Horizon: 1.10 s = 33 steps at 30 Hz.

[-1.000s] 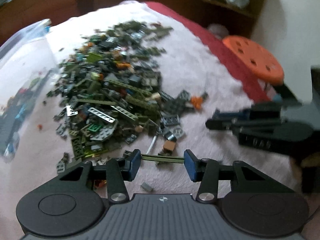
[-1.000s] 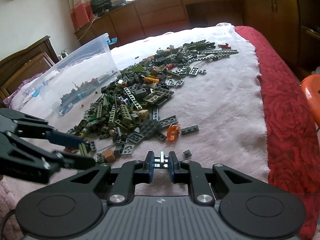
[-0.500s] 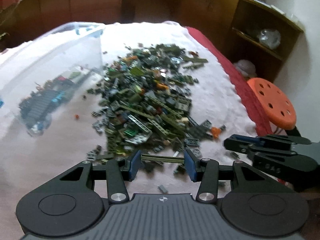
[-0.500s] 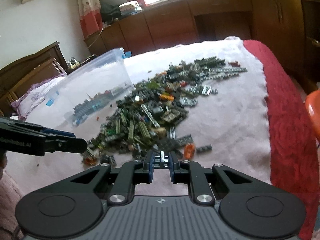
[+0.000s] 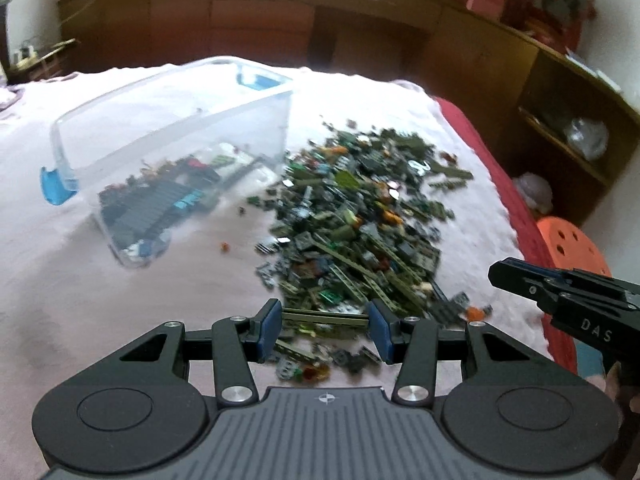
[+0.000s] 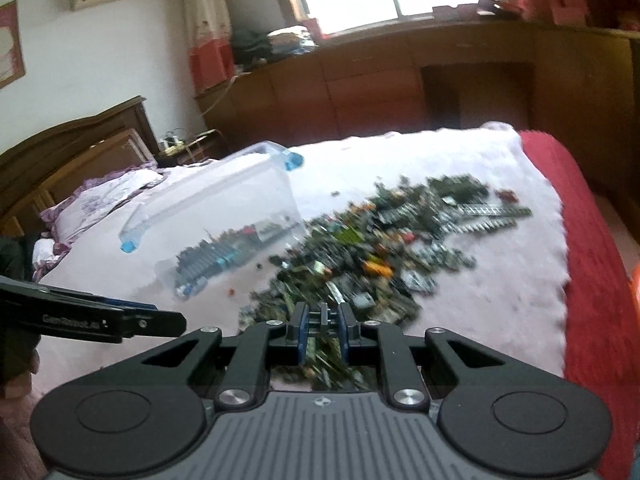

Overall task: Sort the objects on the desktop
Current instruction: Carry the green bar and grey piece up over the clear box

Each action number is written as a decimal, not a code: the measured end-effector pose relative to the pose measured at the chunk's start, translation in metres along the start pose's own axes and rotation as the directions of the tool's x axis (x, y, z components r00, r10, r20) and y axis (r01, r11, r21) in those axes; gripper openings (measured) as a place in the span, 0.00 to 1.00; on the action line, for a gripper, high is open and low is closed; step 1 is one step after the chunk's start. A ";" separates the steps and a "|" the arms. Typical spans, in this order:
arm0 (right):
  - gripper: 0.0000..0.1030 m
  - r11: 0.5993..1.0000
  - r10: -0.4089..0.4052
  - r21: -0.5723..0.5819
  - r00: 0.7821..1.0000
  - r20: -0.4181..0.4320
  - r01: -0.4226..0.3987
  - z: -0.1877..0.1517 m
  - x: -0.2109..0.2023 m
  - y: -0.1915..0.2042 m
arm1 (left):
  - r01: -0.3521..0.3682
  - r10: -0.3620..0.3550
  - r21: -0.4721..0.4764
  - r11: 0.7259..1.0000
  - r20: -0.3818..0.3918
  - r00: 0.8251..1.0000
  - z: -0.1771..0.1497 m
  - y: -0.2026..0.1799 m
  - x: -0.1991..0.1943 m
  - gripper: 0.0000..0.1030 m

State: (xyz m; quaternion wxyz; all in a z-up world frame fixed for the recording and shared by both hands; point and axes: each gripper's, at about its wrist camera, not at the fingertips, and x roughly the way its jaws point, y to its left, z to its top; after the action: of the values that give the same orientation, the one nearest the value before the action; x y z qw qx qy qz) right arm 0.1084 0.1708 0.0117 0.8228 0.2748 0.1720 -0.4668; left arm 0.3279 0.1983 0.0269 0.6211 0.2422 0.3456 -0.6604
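**Bricks spread across a pink blanket, both tongs loaded**

A pale pink fleece blanket [image 5: 120, 300] covers the bed, a red quilt [image 6: 592, 264] showing along its far side. On it lies a loose brick pile [image 5: 360, 220] — mostly olive and grey — just beside a clear plastic bin [image 5: 172, 148] with blue latches, part-filled with bricks. The left gripper [image 5: 325, 320] clamps a long olive beam [image 5: 325, 315] end to end. The right gripper [image 6: 323, 322] pinches a small grey piece [image 6: 323, 316]. Wooden cabinets [image 5: 260, 20] line the wall; an orange stool [image 5: 572, 248] stands bedside.
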 end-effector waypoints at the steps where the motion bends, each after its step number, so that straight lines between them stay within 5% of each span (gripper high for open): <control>1: 0.16 1.000 0.010 -0.010 1.000 0.001 -0.010 0.005 0.002 0.004 | -0.006 0.006 -0.009 1.000 0.008 1.000 0.002 0.003 -0.001 0.46; 13: 0.16 0.992 0.082 -0.104 0.996 0.039 -0.077 0.082 0.030 0.040 | -0.094 0.112 -0.111 0.989 0.170 0.979 0.075 0.022 -0.001 0.46; 20: 0.16 0.978 0.072 -0.198 0.996 0.055 -0.059 0.131 0.048 0.053 | -0.077 0.123 -0.190 0.979 0.245 0.962 0.124 0.027 0.018 0.46; 33: 0.16 0.931 0.105 -0.349 0.994 -0.010 -0.102 0.171 0.120 0.095 | -0.158 0.204 -0.170 0.973 0.308 0.929 0.124 0.070 0.039 0.46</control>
State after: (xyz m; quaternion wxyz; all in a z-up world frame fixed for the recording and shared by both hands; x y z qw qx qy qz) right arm 0.2552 0.0245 0.1098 0.8827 0.1310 0.2337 -0.3861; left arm 0.4062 0.0793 0.0667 0.7433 0.1167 0.2612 -0.6047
